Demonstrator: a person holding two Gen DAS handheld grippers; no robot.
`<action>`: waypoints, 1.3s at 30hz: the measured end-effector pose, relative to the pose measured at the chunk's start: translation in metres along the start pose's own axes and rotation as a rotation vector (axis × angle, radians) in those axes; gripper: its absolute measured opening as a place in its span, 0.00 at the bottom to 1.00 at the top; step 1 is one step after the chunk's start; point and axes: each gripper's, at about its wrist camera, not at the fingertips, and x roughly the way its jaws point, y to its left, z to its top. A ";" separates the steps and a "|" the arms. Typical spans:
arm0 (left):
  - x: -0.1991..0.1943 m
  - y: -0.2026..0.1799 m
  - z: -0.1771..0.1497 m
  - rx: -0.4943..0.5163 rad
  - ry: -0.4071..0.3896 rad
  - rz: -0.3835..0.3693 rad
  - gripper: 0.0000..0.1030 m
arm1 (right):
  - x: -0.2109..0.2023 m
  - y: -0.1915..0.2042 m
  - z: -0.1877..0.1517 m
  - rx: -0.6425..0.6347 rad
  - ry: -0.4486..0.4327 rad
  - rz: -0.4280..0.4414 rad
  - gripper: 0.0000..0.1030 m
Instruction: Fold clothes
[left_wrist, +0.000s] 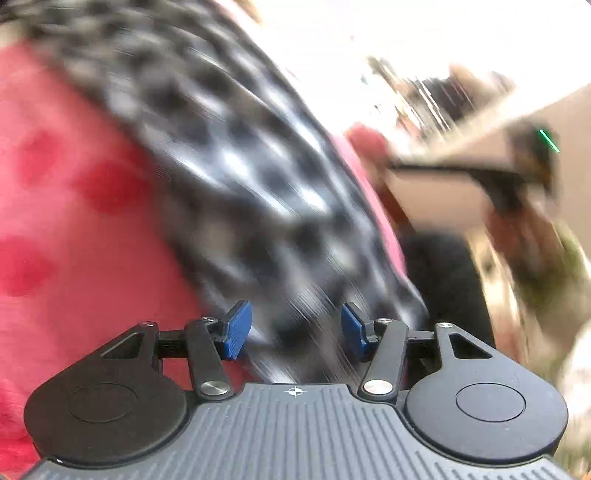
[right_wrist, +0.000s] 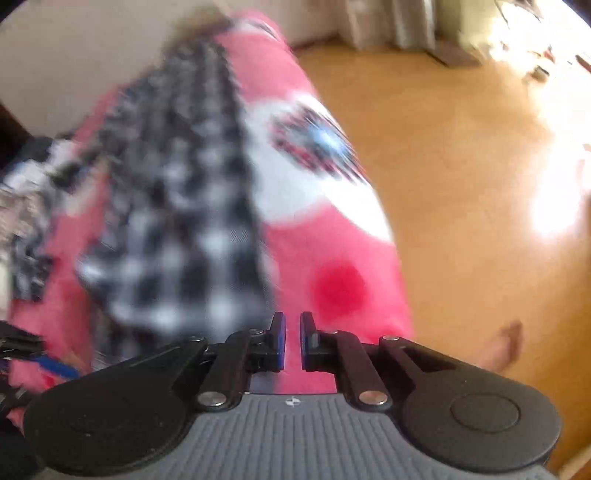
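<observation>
Up close, the left wrist view is showing the left gripper (left_wrist: 295, 330) with its ribbed blue pads standing well apart, gripping nothing. Beyond them a blurred black-and-white checked garment (left_wrist: 236, 177) is lying in a long band across a soft pink blanket (left_wrist: 66, 229) dotted with red patches.

Next, the right wrist view is showing the right gripper (right_wrist: 292, 341) with only a narrow slit between its pads, nothing caught there. The checked garment (right_wrist: 177, 229) is lying left of it on the pink blanket (right_wrist: 332, 288), beside a smooth wooden floor (right_wrist: 461, 184).

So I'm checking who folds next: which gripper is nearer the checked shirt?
Left. The left gripper is directly over the checked shirt; the right gripper sits just beside its edge.
</observation>
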 end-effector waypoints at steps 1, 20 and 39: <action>-0.002 0.008 0.006 -0.044 -0.040 0.029 0.52 | 0.000 0.015 0.006 -0.030 -0.015 0.040 0.12; -0.003 0.083 0.014 -0.534 -0.372 0.013 0.05 | 0.055 0.094 -0.010 -0.146 0.059 0.145 0.28; -0.009 0.087 0.079 -0.455 -0.360 0.111 0.52 | 0.062 0.189 -0.006 -0.550 -0.057 0.181 0.47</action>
